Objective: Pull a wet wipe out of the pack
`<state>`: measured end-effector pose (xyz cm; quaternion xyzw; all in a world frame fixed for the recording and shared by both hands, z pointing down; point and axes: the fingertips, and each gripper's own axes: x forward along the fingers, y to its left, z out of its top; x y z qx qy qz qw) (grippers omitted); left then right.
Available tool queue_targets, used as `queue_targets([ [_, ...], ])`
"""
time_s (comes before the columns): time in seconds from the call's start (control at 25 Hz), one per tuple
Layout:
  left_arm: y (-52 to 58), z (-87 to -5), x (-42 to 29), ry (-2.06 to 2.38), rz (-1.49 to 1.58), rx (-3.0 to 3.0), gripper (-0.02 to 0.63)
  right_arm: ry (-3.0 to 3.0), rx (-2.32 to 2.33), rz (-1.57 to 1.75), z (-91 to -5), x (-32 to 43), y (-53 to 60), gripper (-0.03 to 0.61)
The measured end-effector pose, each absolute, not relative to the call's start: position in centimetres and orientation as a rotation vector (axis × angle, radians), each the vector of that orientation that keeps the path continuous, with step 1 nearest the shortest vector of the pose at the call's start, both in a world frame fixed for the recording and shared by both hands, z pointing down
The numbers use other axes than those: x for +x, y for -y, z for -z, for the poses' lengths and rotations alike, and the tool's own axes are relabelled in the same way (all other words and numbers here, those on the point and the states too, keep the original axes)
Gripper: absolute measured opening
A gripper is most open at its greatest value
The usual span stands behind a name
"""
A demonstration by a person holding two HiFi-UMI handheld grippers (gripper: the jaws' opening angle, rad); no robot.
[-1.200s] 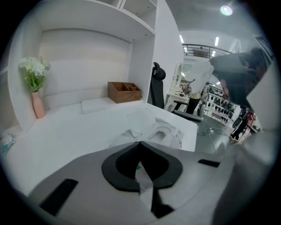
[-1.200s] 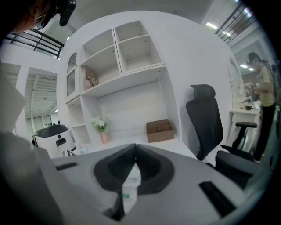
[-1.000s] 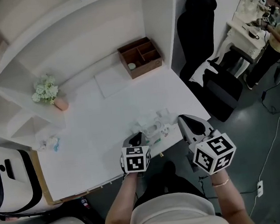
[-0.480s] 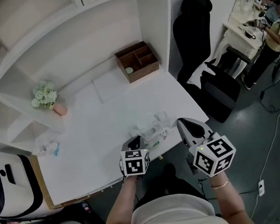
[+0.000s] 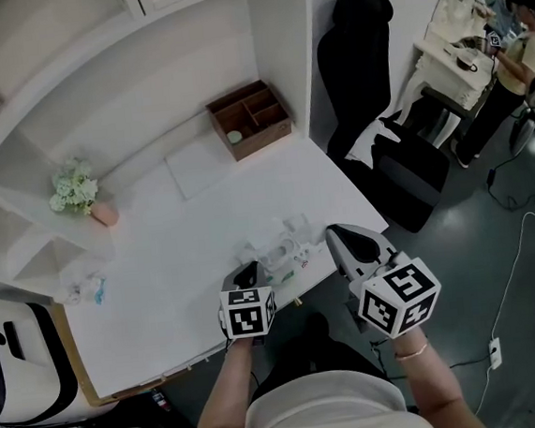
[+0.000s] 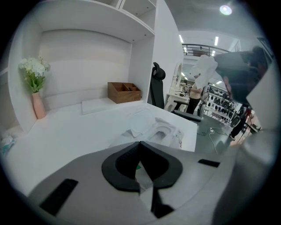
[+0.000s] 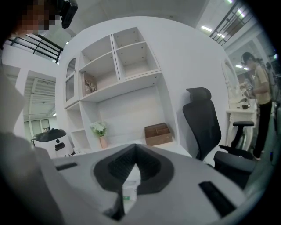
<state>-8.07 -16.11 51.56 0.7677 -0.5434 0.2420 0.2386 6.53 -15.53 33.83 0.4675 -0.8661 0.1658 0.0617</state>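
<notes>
Though left tool (image 5: 248, 274) and right tool (image 5: 337, 234) both pressed together, empty: pack (image 5: 285, 246), tabletop (image 5: 173, 260) 4 o'clock edge, looks open; pulled-out wipe beside it unconfirmed.

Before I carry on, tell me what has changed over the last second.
Nothing visibly changed. The left gripper and right gripper keep their spots at the white desk's front edge, jaws together, and the white plastic wet wipe pack lies where it was; only the head view's framing drifted.
</notes>
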Motion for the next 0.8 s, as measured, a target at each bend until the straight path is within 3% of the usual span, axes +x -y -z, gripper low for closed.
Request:
queue_targets([
  [0.8, 16.01, -51.76, -8.33, 1.473, -0.661, 2.101, -0.005, 2.597, 1.432, -0.488, -33.95, 6.27, 15.89, 0.003],
])
